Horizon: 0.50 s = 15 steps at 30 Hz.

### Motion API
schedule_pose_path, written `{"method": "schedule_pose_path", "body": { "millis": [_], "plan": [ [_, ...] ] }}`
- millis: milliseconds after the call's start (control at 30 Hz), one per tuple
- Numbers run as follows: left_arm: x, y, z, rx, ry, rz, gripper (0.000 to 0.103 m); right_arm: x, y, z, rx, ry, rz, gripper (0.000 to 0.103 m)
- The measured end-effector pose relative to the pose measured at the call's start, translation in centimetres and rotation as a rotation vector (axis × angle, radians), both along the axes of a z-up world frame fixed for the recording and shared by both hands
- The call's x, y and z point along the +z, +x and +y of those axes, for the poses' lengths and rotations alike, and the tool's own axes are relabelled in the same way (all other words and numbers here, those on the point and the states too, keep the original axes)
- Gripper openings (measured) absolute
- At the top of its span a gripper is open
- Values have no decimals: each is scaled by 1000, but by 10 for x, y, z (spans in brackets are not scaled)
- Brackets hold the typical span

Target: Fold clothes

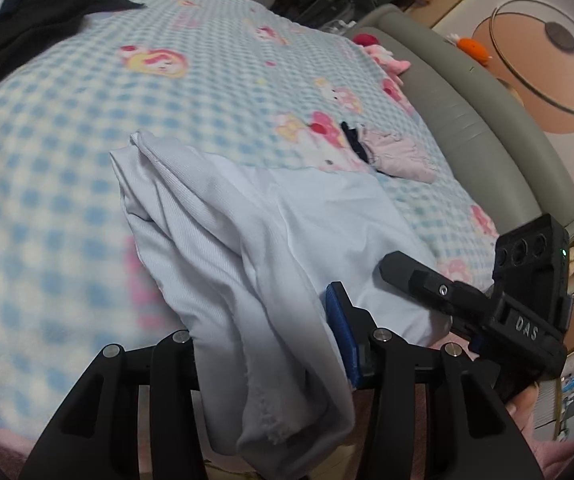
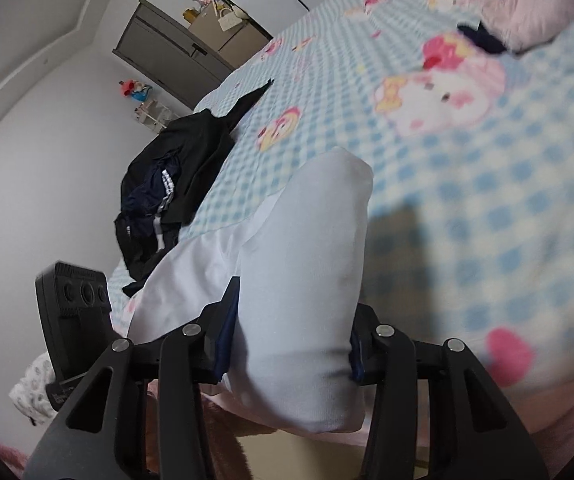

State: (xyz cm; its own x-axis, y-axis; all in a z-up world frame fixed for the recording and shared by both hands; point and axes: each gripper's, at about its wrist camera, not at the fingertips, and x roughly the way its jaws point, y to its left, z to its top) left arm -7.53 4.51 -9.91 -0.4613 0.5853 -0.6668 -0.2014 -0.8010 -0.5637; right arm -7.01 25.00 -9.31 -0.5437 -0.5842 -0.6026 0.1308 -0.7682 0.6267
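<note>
- Left claw (image 1: 271, 344) is clenched on a bunched edge of the white garment (image 1: 223, 216), which drapes down between its jaws.
- Right claw (image 2: 291, 344) grips another thick fold of the same garment (image 2: 307, 248).
- The garment hangs between both claws over the near part of the bed (image 1: 207, 60), its far end on the checked sheet.
- Dark clothes (image 2: 175, 184) lie heaped farther off.
- A small pink piece (image 1: 399, 156) lies near the bed's grey edge.

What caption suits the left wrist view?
Left gripper clamps a bunched white garment above the checked bedsheet, right gripper alongside.
</note>
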Motion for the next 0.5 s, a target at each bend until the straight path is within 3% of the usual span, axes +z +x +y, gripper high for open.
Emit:
{"method": "schedule_pose_path", "body": {
  "millis": [167,333,500],
  "plan": [
    [14,-24,57,-48,17,39,47,17,-15,52,-44,40,16,45],
    [16,-52,116,-81,81,44,47,30,-35,107,-105,86,7,45],
    [37,-113,176,-139,145,71,47,61,-73,167,-144,154,35,45]
  ]
}}
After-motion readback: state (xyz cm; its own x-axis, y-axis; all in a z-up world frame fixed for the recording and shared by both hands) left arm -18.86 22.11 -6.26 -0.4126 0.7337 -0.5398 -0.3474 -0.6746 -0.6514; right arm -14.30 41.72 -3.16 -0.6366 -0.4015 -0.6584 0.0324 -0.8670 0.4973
